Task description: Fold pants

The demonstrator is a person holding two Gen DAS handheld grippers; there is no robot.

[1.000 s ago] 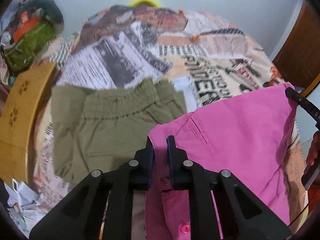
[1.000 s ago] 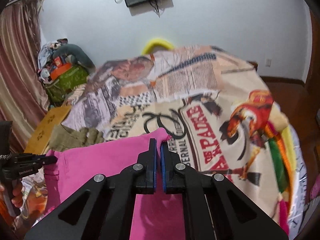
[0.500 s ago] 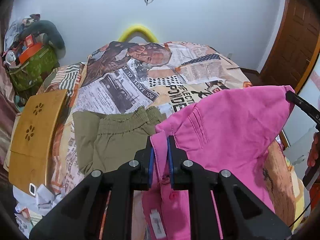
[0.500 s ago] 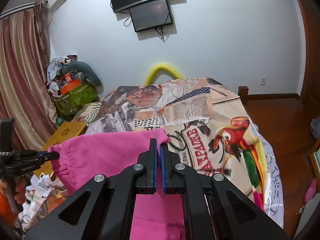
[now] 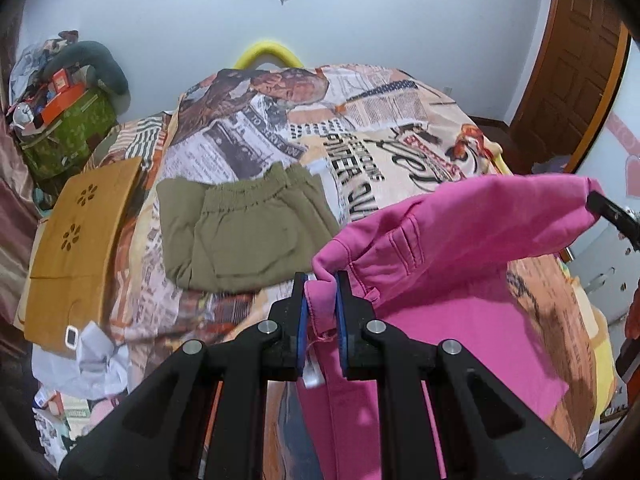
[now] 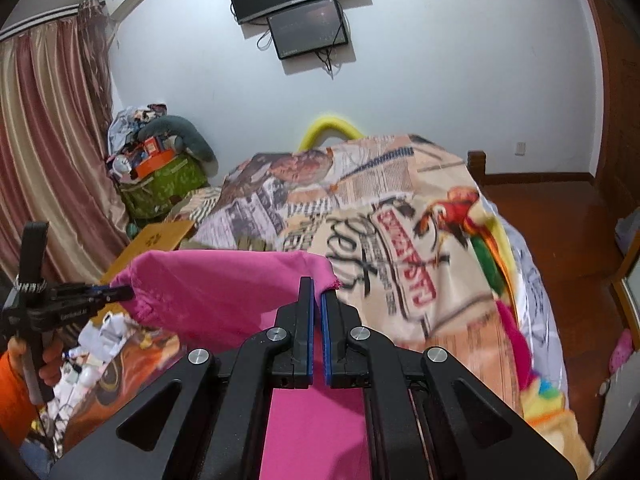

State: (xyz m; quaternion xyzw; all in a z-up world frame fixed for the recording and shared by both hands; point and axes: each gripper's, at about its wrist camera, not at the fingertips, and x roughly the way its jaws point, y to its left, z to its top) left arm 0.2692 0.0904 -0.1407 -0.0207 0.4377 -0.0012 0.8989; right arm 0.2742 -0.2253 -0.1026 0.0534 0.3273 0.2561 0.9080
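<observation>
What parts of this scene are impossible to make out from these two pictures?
- Lower part of the pink pants: left wrist view, hidden behind the left gripper and cut off by the bottom edge.
- Green pants: right wrist view, almost wholly hidden behind the raised pink cloth.
- Right gripper: only its tip shows at the left wrist view's right edge.
- Print on the bedspread: right wrist view, blurred.

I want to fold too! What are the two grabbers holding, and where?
Both hold the pink cotton pants: left gripper pinches one top corner, right gripper the other.
</observation>
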